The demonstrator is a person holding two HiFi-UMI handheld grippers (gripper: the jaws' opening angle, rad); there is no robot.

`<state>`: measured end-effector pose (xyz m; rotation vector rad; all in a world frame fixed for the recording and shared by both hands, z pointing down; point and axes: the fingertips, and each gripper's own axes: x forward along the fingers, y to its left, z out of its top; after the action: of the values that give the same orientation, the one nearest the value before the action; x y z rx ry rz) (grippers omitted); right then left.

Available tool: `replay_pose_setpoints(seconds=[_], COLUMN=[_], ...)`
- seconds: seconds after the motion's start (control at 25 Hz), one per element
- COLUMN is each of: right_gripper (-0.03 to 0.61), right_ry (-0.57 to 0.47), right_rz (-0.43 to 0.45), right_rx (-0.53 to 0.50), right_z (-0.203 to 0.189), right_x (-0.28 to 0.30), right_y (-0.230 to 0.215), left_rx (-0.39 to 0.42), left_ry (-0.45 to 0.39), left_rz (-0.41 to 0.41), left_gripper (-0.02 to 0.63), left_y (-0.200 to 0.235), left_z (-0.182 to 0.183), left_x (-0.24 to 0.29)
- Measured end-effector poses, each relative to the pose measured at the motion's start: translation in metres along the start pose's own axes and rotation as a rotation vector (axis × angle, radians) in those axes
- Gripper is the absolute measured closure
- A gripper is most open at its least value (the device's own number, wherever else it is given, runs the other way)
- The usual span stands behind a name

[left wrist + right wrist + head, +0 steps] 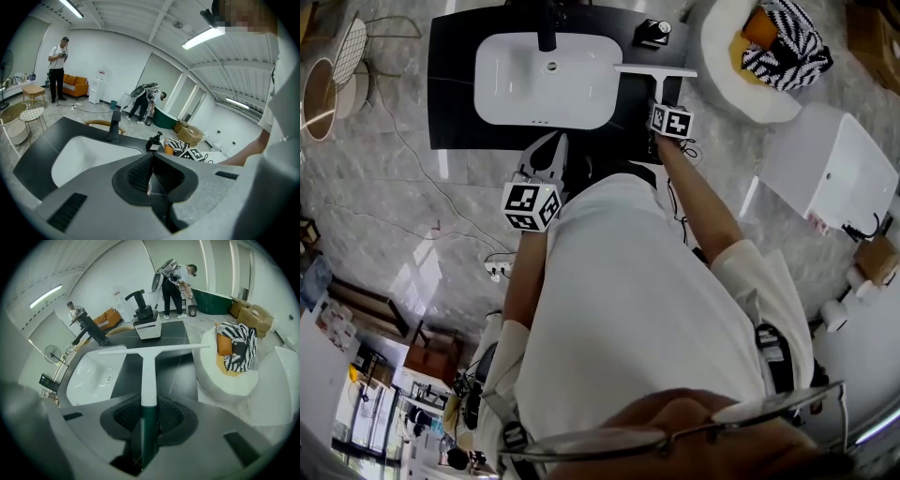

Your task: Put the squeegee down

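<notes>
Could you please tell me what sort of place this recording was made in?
Probably a large hall or studio staged as a bathroom: a black counter with a white basin stands free on the marble-look floor, a green bathtub and cardboard boxes sit beyond, and strip lights run overhead.

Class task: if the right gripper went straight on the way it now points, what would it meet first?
Probably the black countertop just right of the white basin. The squeegee clamped in the right gripper would touch down blade first. Depth is hard to judge.
</notes>
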<state>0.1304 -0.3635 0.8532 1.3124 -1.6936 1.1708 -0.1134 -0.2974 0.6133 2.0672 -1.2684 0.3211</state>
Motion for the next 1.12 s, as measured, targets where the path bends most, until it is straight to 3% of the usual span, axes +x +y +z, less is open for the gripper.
replay_pose_setpoints(seconds=[0.28,1.0,1.12], right_gripper=[0.477,0.469,0.427], right_ry=[0.022,-0.005,-0.033], right_rz=[-0.028,-0.006,0.014], right_rx=[-0.003,-0.017,-0.033], right_z=[-0.004,-0.007,-0.004], right_x=[0.005,0.01,0.011], right_y=[-0.006,-0.002,0.002], left_rx=[-0.005,0.002,0.008], left_ry=[-0.001,0.001,0.0], left_rz=[0.018,0.046,0.048], left_gripper=[0.609,0.609,0.609], left_y=[-0.001,-0.007,-0.006], left_z=[-0.002,-0.006,-0.007], left_x=[-0.001,-0.008,-0.009])
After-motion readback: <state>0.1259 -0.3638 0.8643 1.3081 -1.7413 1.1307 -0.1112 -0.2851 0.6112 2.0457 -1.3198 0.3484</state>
